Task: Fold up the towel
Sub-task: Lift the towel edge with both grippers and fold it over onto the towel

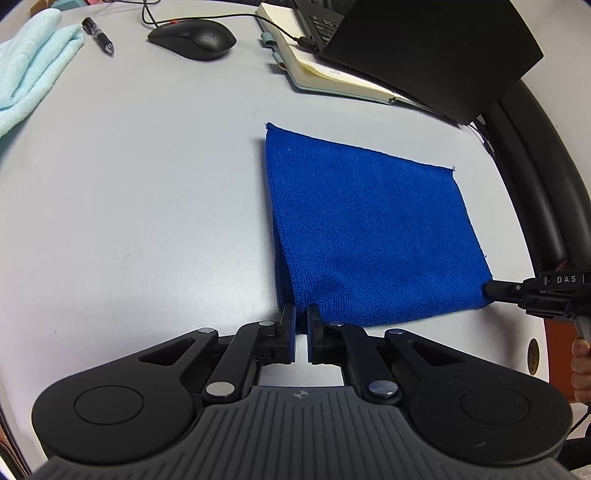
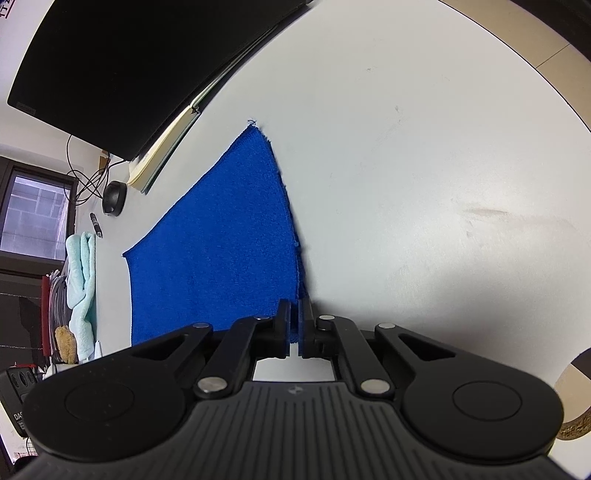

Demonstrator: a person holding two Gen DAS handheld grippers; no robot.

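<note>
A blue towel (image 1: 369,229) lies folded on the grey table (image 1: 147,184). My left gripper (image 1: 302,314) is shut on the towel's near left corner. My right gripper (image 2: 294,310) is shut on the towel's near right corner, and the towel (image 2: 221,240) stretches away from it to the left. The right gripper also shows in the left wrist view (image 1: 495,290) at the towel's right corner. Both held corners sit close to the tabletop.
A light blue towel (image 1: 33,70) lies at the far left, with a pen (image 1: 98,36) and a black mouse (image 1: 192,38) behind. An open notebook (image 1: 321,62) and a black laptop (image 1: 424,48) stand at the far right. A black chair arm (image 1: 535,177) curves along the table's right edge.
</note>
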